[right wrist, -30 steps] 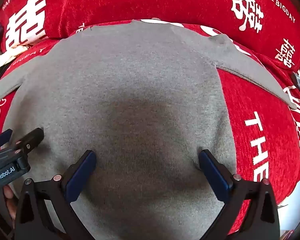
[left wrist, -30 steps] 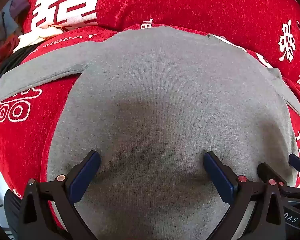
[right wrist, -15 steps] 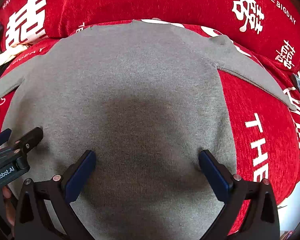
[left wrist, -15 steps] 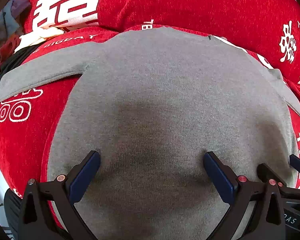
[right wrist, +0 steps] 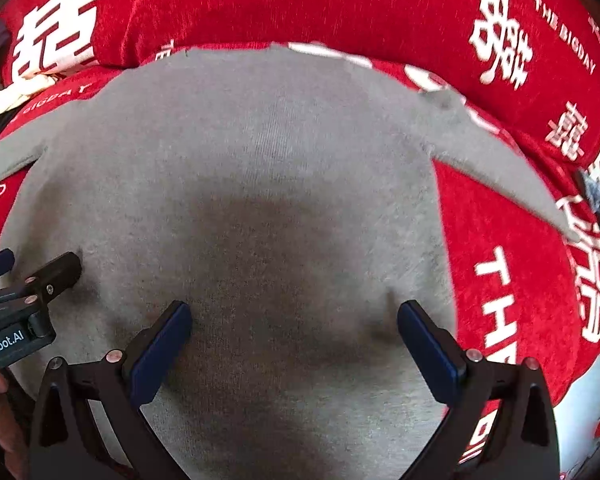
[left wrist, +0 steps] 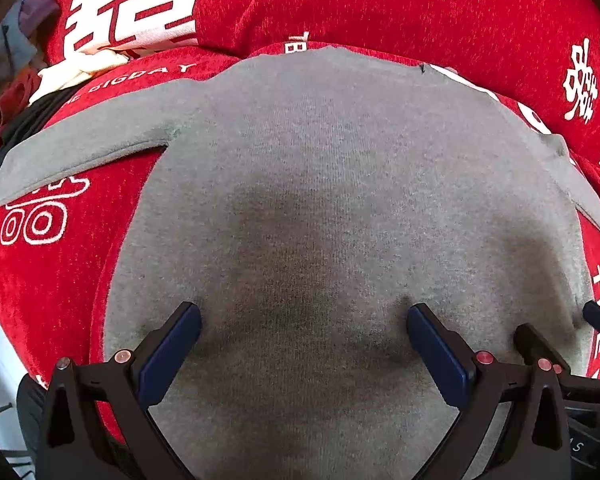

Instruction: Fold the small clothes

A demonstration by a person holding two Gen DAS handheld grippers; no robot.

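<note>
A grey knit top (left wrist: 320, 168) lies spread flat, front down or up I can't say, on a red cover (left wrist: 48, 280) printed with white characters and the words "THE BIGDAY". Its left sleeve (left wrist: 84, 148) runs out flat over the red cloth, and in the right wrist view the other sleeve (right wrist: 500, 168) angles away toward the right edge. The left gripper (left wrist: 304, 320) sits low over the near part of the garment, jaws spread wide, blue pads (left wrist: 172, 352) resting on or just above the knit, with nothing pinched between them. The right gripper (right wrist: 294, 316) stands just the same beside it: wide apart, grey fabric lying flat between the fingers, no fold caught. Each shows in the other's view, the right one's tip at the left camera's right edge (left wrist: 540, 344), the left one's at the right camera's left edge (right wrist: 56, 272), both over the shirt's lower part. No baskets, bins or boxes appear in either view. Behind the top rises a red cushion (right wrist: 300, 4) in the same print, and a heap of dark and pale clothes (left wrist: 24, 92) lies off to the far left.
</note>
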